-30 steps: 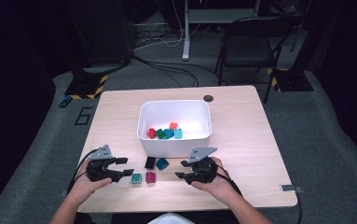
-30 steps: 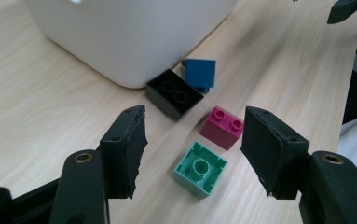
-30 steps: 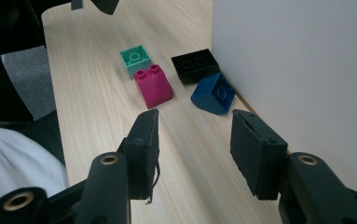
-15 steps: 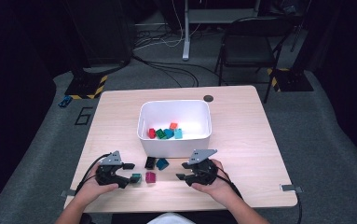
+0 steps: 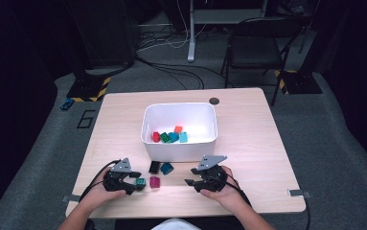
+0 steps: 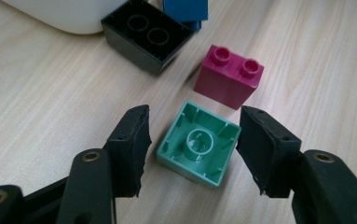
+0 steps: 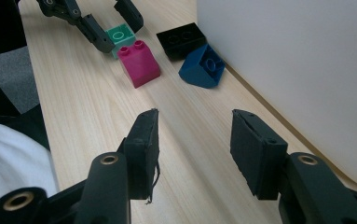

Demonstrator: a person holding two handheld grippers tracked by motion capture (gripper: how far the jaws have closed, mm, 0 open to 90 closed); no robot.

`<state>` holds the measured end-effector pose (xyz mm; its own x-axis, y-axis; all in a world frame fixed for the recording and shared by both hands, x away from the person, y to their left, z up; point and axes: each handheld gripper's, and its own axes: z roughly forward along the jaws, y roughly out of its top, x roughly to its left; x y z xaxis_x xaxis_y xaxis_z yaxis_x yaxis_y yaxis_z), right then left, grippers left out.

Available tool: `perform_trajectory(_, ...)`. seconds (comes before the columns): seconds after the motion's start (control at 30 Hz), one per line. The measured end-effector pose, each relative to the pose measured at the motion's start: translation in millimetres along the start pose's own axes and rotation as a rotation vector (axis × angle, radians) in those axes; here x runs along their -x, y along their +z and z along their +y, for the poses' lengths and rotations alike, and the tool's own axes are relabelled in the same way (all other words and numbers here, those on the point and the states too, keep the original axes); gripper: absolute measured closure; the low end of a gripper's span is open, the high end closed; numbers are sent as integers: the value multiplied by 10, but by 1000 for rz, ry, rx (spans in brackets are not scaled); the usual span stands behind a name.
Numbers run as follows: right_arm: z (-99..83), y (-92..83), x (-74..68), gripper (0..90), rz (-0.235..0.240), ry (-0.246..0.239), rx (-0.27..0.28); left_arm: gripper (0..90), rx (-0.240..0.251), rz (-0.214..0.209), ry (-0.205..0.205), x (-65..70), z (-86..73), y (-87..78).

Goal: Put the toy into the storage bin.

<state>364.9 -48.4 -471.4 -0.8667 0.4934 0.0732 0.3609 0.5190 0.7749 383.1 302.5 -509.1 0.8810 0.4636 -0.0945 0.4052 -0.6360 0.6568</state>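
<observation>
In the high view, the left gripper (image 5: 134, 182) is seen low over the tabletop's near edge, left of centre, brought down and inward from where it was held a second ago, so that the green brick (image 5: 141, 182) now lies at its tips. The magenta brick (image 5: 154, 181) stands just beside it, with the black brick (image 5: 154, 166) and blue brick (image 5: 166, 167) against the near wall of the white bin (image 5: 146, 139), where more bricks are already gathered. The right gripper (image 5: 190, 182) is kept in place near the same edge.

In the left gripper view, the green brick (image 6: 198, 144) is shown lying with its hollow underside up between the jaws, which have just been closing; a gap is left on each side, so nothing is clamped yet. A grasp is judged imminent, with transfer to the bin likely to follow.

In the right gripper view, the right gripper (image 7: 194, 135) is seen with jaws apart over bare wood, nothing between them.
</observation>
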Motion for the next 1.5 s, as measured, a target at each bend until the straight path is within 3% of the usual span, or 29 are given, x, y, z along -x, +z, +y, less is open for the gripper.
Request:
perform_trajectory(0.1, -43, 40, 14, 517, -12, -12, -14, 502, -15, 0, 3, 1, 1, 28)
perform_trajectory(0.3, -131, 159, -13, 516, -22, -20, -48, 516, -19, 10, -2, -2, 1, 8)
perform_trajectory(0.43, -134, 209, -52, 516, -21, -58, -58, 520, -5, 26, -21, -27, 2, -29)
perform_trajectory(0.7, -134, 191, -54, 516, -21, -8, -38, 523, 93, 71, -101, -71, 38, -228)
perform_trajectory(0.97, -144, 129, 11, 515, -49, 45, -19, 524, 145, 108, -128, -52, 239, -486)
perform_trajectory(1.4, -158, 105, 60, 506, -63, 62, -15, 525, 194, 130, -117, -9, 721, -883)
perform_trajectory(1.5, -156, 113, 65, 506, -66, 60, -15, 526, 197, 117, -123, -18, 805, -947)
